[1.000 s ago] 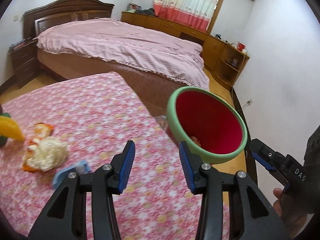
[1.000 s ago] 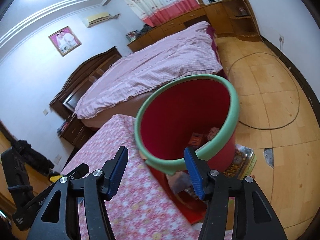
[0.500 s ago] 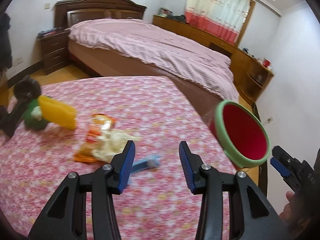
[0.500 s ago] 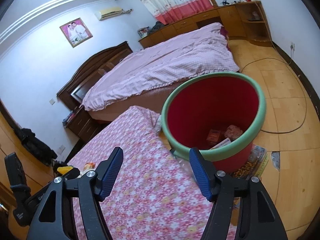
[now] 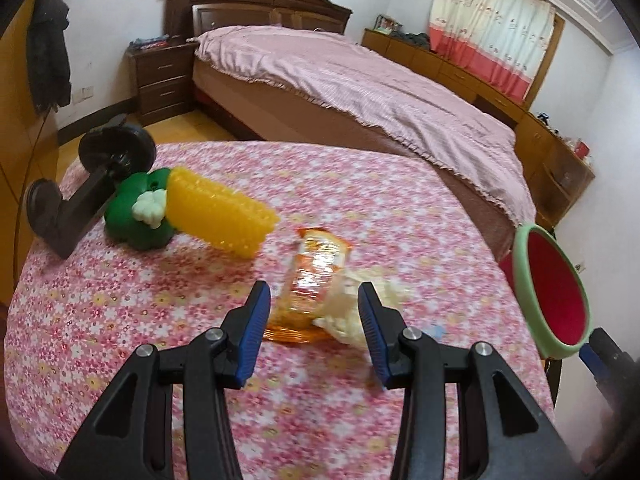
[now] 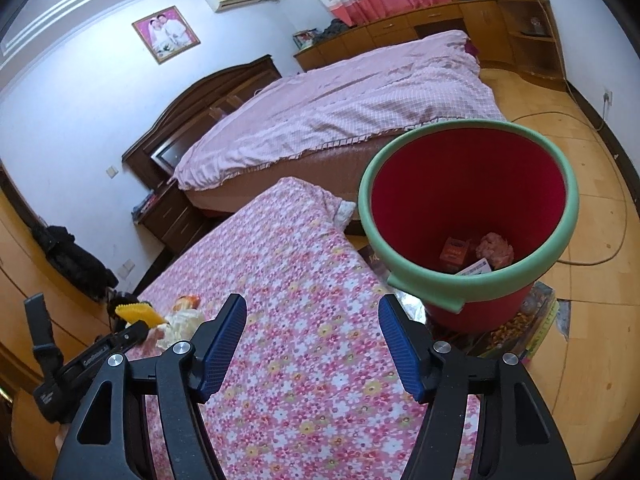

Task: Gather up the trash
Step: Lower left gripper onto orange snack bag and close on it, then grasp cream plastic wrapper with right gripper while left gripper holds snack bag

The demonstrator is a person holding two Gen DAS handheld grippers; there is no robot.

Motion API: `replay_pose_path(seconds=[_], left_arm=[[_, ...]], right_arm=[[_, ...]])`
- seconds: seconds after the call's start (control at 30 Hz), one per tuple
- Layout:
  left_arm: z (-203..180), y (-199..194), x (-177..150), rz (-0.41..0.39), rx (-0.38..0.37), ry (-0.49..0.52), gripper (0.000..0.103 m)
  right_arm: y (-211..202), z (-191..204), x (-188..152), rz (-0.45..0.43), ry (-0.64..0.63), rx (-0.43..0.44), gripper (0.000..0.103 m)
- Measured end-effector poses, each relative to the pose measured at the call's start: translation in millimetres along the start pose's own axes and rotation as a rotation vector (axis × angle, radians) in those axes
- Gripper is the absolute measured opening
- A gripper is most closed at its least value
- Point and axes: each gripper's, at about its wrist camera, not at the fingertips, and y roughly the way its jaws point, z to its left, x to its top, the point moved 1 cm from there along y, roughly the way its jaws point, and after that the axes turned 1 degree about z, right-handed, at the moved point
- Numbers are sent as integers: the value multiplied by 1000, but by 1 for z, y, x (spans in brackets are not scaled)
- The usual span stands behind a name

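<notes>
**Left gripper over the wrapper, bin waiting at the table's edge**

A bedroom: a wide bed [image 5: 360, 92] under a pink cover, a dark headboard behind it, and in front a table [image 5: 140, 320] draped in a pink floral cloth. On the cloth lie an orange snack wrapper [image 5: 314, 268] and, touching its right side, a crumpled white tissue [image 5: 348, 312]. A yellow ridged brush on a green holder [image 5: 180, 208] sits well to the left of them, next to a black stand [image 5: 88, 184].

The left gripper [image 5: 314, 332] hangs just above the cloth with its jaws spread wide, the wrapper and tissue showing between its blue pads [image 5: 252, 332]; nothing is gripped.

The right gripper [image 6: 312, 348] is likewise wide apart and empty, held over the table's near end. Beyond it stands the red bin [image 6: 468, 224] with a green rim, on the wooden floor just beside the table edge, with a small red box and some scraps at its bottom.
</notes>
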Motion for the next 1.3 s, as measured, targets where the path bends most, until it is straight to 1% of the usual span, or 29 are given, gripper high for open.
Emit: replay_pose_path(seconds=[0.23, 0.4, 0.5, 0.77, 0.83, 0.9, 0.97, 1.07, 1.2, 1.3], left_arm=[[8, 23, -1, 63, 41, -9, 46], [9, 41, -3, 107, 39, -9, 46], [5, 47, -3, 114, 21, -7, 50], [-6, 63, 0, 121, 20, 15, 50], [-6, 64, 1, 112, 15, 27, 48], [-5, 63, 0, 107, -8, 26, 38], [-3, 61, 1, 105, -29, 13, 35], [-1, 52, -1, 97, -50, 9, 33], [2, 32, -4, 69, -66, 9, 33], [11, 18, -6, 57, -74, -14, 33]], right_arm=[[14, 4, -2, 32, -9, -6, 70], [23, 7, -3, 51, -23, -9, 70], [30, 7, -2, 63, -24, -10, 70], [44, 6, -2, 91, -26, -12, 70], [46, 6, -1, 96, -28, -13, 70], [48, 6, -1, 103, -29, -14, 70], [50, 7, -1, 106, -27, -10, 70], [51, 10, -2, 107, -32, -8, 70], [57, 20, -3, 127, -49, 12, 70], [60, 32, -4, 133, -82, 22, 70]])
